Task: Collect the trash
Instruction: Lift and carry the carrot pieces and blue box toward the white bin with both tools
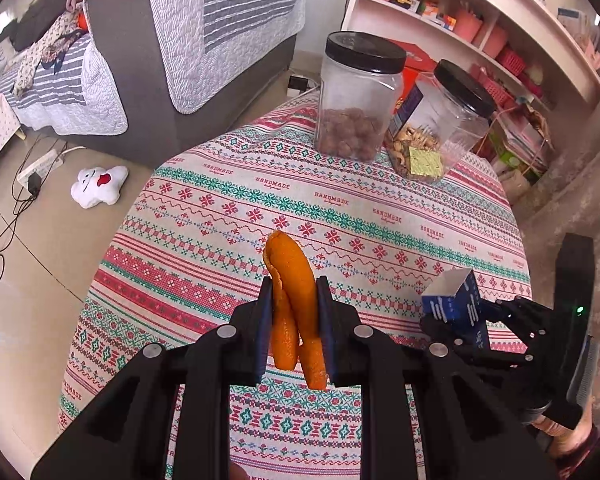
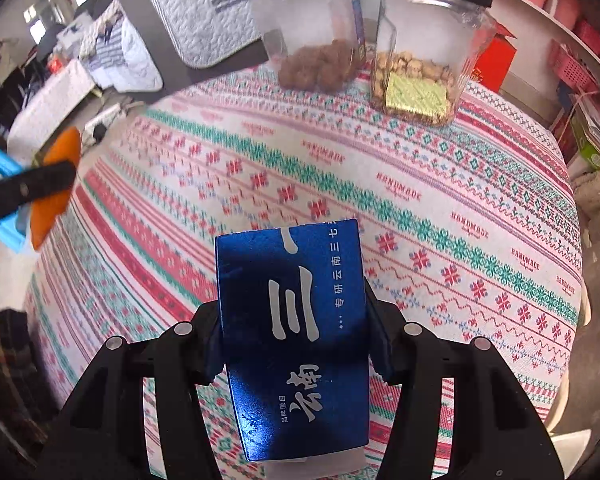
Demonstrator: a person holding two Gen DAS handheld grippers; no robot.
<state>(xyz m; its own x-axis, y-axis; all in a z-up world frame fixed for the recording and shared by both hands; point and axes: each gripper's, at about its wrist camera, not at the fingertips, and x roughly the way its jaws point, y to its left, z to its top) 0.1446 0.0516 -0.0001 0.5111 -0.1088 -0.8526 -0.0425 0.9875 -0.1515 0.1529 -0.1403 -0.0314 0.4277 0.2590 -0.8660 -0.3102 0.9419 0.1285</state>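
left gripper [image 1: 293,320] clamped on orange peel [image 1: 290,280], soft, limp, light; mid-strip hold suits. right gripper [image 2: 294,340] pinching blue carton [image 2: 292,320] by its sides above tablecloth [image 2: 440,208]; light, crushable. 2 jars [image 1: 356,104] beyond.

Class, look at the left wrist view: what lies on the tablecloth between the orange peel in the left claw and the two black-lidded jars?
Nothing: between the orange peel and the jars only bare patterned tablecloth shows in the left wrist view.
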